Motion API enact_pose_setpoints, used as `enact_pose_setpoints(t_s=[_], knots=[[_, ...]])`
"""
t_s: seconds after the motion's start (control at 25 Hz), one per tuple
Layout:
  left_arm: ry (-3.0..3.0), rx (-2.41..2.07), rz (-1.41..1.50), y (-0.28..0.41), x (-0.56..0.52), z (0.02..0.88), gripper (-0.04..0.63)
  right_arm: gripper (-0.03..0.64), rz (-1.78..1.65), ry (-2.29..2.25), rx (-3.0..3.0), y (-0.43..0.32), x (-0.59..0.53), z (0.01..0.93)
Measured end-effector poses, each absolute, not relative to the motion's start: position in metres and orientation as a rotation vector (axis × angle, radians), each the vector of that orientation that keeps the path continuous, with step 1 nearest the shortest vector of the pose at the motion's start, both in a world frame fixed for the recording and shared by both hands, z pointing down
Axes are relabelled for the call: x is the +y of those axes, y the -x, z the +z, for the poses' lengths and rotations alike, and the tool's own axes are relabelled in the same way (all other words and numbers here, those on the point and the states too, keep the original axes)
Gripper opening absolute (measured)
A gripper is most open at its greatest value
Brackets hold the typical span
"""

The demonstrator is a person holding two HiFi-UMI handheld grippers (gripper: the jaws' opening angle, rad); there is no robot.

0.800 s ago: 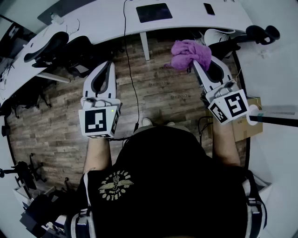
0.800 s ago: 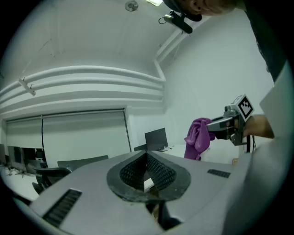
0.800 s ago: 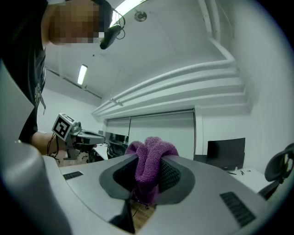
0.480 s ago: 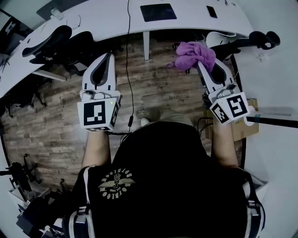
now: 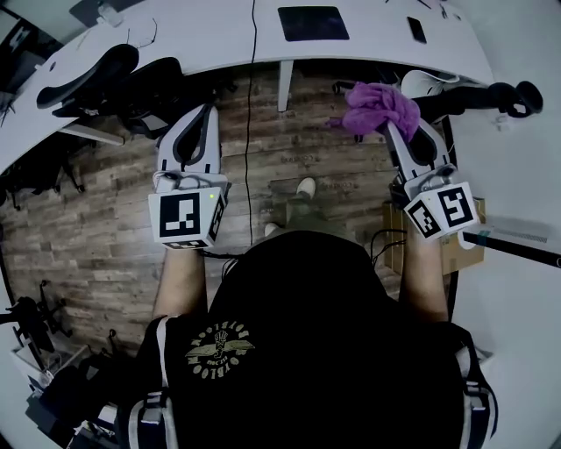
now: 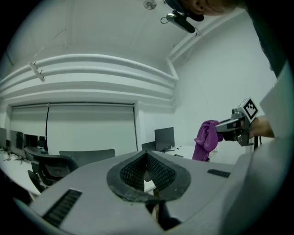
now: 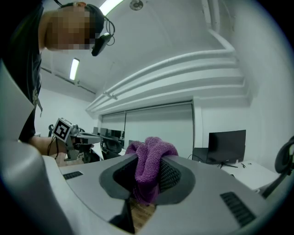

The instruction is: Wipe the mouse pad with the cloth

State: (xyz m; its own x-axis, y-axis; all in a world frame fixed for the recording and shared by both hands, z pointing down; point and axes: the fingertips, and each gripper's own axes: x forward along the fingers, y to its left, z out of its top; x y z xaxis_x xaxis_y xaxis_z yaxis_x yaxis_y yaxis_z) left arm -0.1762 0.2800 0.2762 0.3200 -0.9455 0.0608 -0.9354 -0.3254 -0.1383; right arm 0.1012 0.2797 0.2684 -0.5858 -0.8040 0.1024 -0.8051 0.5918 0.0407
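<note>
The desk [image 5: 219,39] has drawn nearer; right gripper [image 5: 392,131] clamps the one cloth [image 5: 379,103]; left gripper [image 5: 207,112] closed, empty.

cloth [image 5: 379,105]: purple; mouse pad [image 5: 313,23]: black; tabletop [image 5: 210,44]: white; floor [image 5: 105,237]: brown wood-grain planks; shirt [image 5: 307,351]: black, gold emblem.

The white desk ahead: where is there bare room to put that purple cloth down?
The cloth could go between the mouse pad and the phone, or left of the hanging cable: bare white there. The desk's far-left end is cluttered.
</note>
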Motion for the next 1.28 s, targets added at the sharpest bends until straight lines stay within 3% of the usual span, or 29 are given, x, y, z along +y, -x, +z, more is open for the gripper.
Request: enact_pose_setpoints(t_s=[1.28], knots=[[2.489,1.859,-0.188,0.12,0.115,0.278,0.002,0.083,0.124,-1.34,-2.741,-0.177,0.103,0.289]])
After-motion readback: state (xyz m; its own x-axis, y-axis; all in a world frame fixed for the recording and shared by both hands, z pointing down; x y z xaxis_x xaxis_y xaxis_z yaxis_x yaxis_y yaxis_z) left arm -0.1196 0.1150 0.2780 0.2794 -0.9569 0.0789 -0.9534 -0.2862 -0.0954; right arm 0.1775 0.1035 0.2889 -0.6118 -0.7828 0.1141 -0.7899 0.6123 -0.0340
